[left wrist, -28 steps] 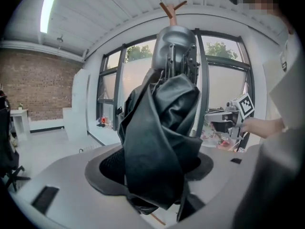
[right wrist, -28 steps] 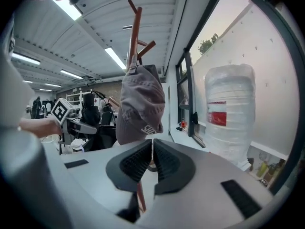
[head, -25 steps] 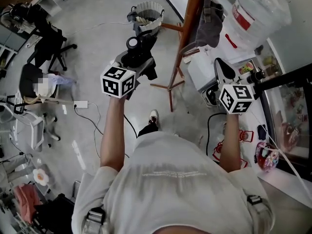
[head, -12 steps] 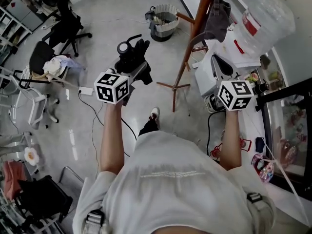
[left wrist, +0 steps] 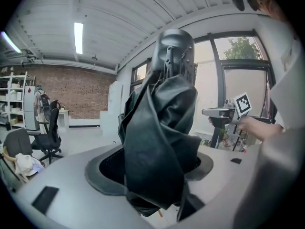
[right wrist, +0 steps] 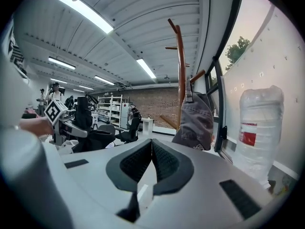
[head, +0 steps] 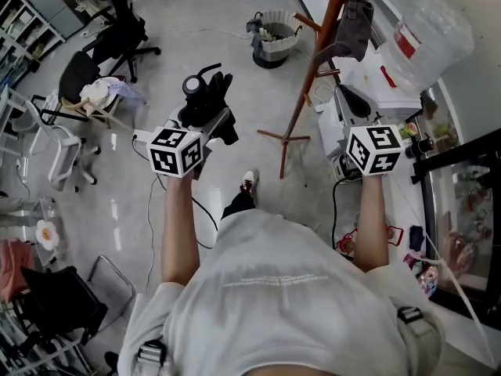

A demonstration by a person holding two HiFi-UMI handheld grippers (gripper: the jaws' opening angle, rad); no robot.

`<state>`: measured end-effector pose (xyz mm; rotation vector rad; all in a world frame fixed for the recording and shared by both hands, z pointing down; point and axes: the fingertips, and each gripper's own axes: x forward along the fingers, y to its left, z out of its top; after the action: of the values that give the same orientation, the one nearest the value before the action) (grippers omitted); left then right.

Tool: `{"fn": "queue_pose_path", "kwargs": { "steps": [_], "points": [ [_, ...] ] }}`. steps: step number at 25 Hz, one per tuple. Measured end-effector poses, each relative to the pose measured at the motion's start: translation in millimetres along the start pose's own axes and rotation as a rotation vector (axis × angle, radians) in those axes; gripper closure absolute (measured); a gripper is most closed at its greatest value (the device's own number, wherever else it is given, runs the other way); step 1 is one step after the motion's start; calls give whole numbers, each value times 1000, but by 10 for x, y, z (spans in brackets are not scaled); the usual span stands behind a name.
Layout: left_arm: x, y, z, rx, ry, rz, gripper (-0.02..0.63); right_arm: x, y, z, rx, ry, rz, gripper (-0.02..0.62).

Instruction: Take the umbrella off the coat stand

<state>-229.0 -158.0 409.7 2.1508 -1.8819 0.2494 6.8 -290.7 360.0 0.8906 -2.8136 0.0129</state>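
Observation:
A black folded umbrella (head: 205, 96) stands upright in my left gripper (head: 213, 122), off the wooden coat stand (head: 311, 65) and well to its left. In the left gripper view the umbrella's (left wrist: 159, 137) folded cloth fills the space between the jaws, which are shut on it. My right gripper (head: 352, 104) is just right of the stand's pole, jaws shut with nothing in them. The right gripper view shows the stand (right wrist: 181, 80) ahead with a grey cap (right wrist: 195, 120) hanging from it.
A big water bottle (head: 427, 30) sits on a white dispenser (head: 340, 124) right of the stand, by the window. A grey basket (head: 275, 34) stands on the floor beyond the stand. Office chairs (head: 90, 81) and cables lie at the left.
My left gripper has carried the umbrella leftward, farther from the coat stand. The right gripper has shifted a little beside the stand and stays shut.

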Motion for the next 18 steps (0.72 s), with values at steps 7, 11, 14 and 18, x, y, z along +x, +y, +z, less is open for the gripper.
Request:
{"fn": "queue_pose_path", "kwargs": {
  "steps": [7, 11, 14, 18],
  "points": [
    [-210, -75, -41, 1, -4, 5, 298, -20, 241, -56, -62, 31, 55, 571],
    [-287, -92, -44, 5, -2, 6, 298, -9, 328, -83, -79, 49, 70, 571],
    [-307, -108, -32, 6, -1, 11, 298, -15, 342, -95, -112, 59, 72, 571],
    [-320, -80, -58, 4, 4, 14, 298, -7, 362, -102, -120, 61, 71, 571]
  ]
}}
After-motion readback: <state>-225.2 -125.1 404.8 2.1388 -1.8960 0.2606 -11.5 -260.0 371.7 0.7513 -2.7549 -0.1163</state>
